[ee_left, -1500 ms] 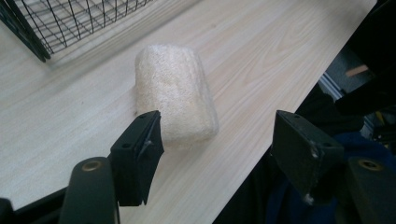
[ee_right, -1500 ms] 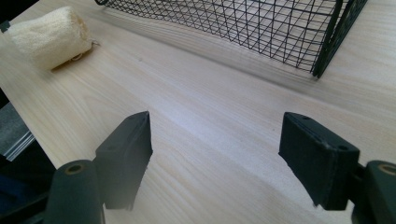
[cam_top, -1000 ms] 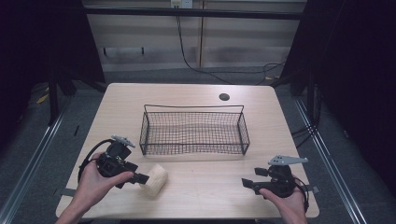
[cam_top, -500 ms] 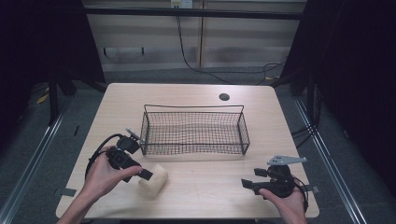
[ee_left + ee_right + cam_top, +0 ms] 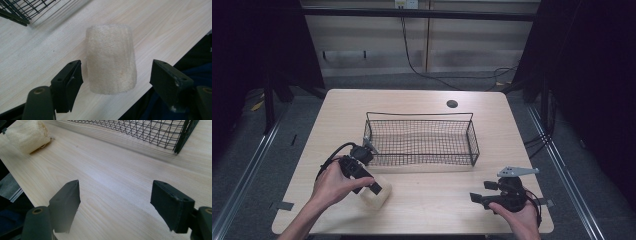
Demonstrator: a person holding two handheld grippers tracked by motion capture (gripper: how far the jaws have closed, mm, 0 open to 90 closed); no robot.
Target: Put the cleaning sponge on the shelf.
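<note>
A pale, cylinder-shaped loofah sponge [image 5: 376, 196] lies on the wooden table near its front left. My left gripper [image 5: 373, 188] reaches over it from the left. In the left gripper view the loofah sponge [image 5: 111, 60] lies between the open jaws of the left gripper [image 5: 116, 65], and neither jaw touches it. My right gripper [image 5: 477, 199] rests open near the front right edge, held by a hand. In the right gripper view nothing but bare wood lies between the jaws of the right gripper [image 5: 115, 188], and the loofah sponge [image 5: 27, 136] lies far off at the upper left.
A black wire basket [image 5: 419, 114] stands mid-table, just beyond the left gripper, and its corner [image 5: 22, 7] and side [image 5: 140, 130] show in the gripper views. A dark round hole [image 5: 452, 104] sits near the table's back edge. The front edge runs close behind the loofah.
My left gripper has moved right and forward, from beside the loofah to straddling it with open jaws. The right gripper has stayed in place.
</note>
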